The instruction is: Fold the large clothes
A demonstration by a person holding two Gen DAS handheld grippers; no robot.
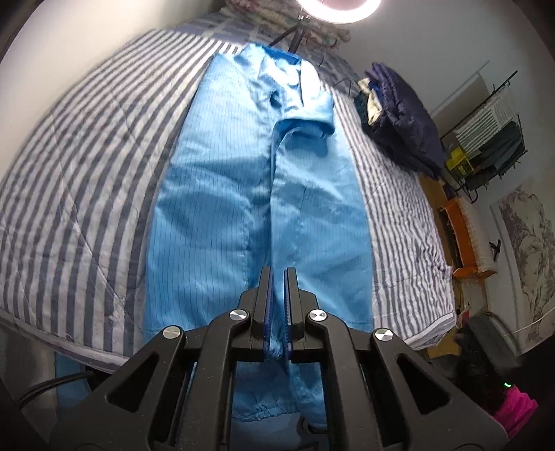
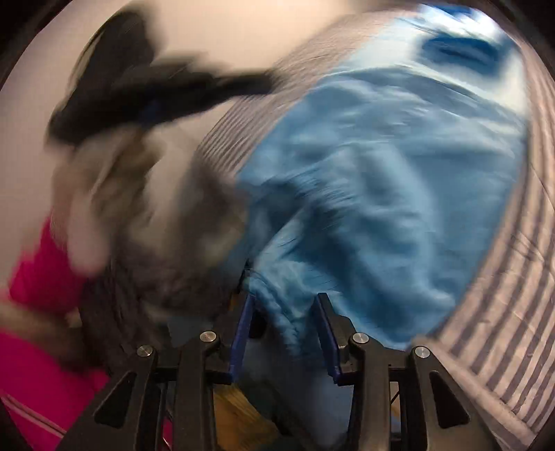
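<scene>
A light blue pin-striped garment (image 1: pixel 215 194) lies lengthwise on a grey-and-white striped bed cover (image 1: pixel 86 156), its lower end hanging over the bed's near edge. My left gripper (image 1: pixel 279 274) is shut on a fold of this fabric near that lower end. In the blurred right wrist view the same blue garment (image 2: pixel 381 173) spreads over the bed cover (image 2: pixel 503 329). A bunched hem of it sits between the blue pads of my right gripper (image 2: pixel 286 301). These jaws stand apart, and the pads do not clearly press the cloth.
A pile of dark clothes (image 1: pixel 399 114) sits on the bed's right side. A ring light (image 1: pixel 338 8) on a tripod stands at the far end. An orange crate (image 1: pixel 464 236) and a rack are by the right wall. A blurred grey sleeve (image 2: pixel 114 208) and pink cloth (image 2: pixel 31 277) fill the left.
</scene>
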